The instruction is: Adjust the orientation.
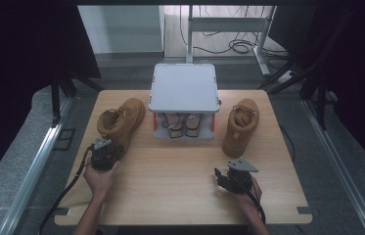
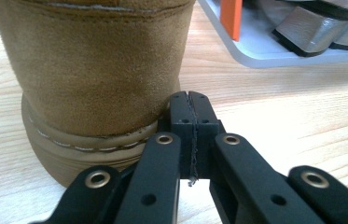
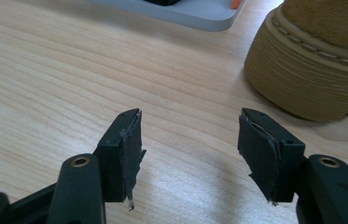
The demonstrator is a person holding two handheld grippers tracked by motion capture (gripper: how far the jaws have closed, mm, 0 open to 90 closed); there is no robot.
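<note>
While left hand-held gripper point(image 2: 191, 100) sits closed, tips against left boot point(image 1: 120, 122) heel, nudge low and square; right hand-held gripper point(image 3: 188, 140) wide, empty.

No readable text, label or number anywhere.

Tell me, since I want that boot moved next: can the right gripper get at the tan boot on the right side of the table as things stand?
Probably yes. The right gripper is open, and bare table lies between its fingers and the right boot, with nothing in the way. The shoe rack stands off to the side.
</note>
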